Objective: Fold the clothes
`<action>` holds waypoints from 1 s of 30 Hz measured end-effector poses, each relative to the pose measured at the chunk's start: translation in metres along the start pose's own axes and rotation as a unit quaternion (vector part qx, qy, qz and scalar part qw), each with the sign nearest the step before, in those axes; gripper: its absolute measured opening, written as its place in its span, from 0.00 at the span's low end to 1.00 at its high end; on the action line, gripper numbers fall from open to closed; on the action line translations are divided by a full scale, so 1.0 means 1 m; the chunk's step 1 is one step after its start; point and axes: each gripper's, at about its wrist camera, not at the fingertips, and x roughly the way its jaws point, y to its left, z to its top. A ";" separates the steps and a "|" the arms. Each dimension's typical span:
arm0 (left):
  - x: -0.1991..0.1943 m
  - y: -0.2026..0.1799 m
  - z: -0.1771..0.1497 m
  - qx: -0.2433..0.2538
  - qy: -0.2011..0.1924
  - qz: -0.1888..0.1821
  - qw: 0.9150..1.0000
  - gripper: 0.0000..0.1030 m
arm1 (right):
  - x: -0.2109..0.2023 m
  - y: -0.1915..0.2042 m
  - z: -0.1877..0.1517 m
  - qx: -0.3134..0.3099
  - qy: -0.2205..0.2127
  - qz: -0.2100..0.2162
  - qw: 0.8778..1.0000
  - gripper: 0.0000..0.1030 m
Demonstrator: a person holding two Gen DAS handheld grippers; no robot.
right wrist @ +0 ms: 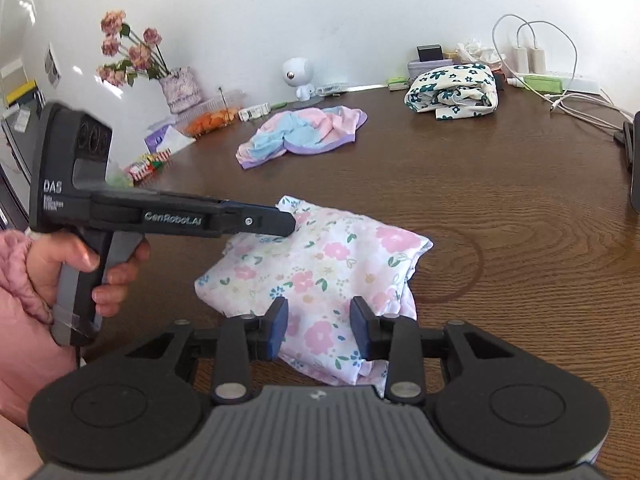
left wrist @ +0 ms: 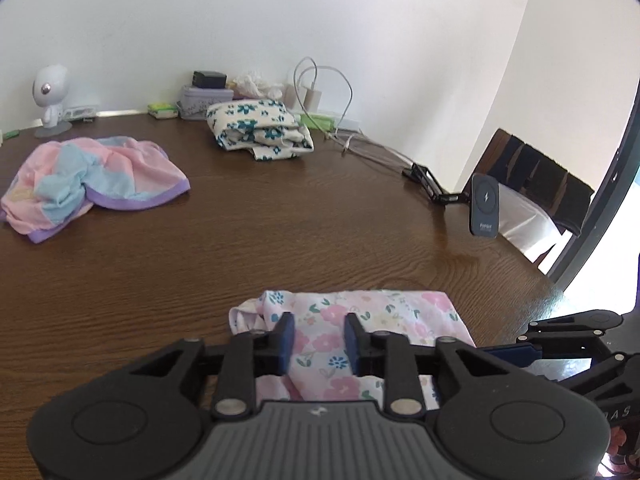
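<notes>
A white cloth with pink flowers lies folded in a small bundle on the brown wooden table. My left gripper hangs over its left part, jaws open, and the cloth shows between the blue pads without being pinched. In the right wrist view the left gripper reaches in from the left, a hand on its handle, its tip at the bundle's far left corner. My right gripper is open over the bundle's near edge. A crumpled pastel pink, blue and purple garment lies further back.
A folded cream cloth with teal flowers sits near the wall. Chargers and cables, a phone charging stand, a white figurine, a vase of flowers and snack packets line the table's edges.
</notes>
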 end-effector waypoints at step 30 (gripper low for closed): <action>0.027 0.033 0.002 -0.041 0.092 -0.044 0.994 0.94 | 0.023 -0.060 0.002 0.173 0.013 0.049 0.984 0.73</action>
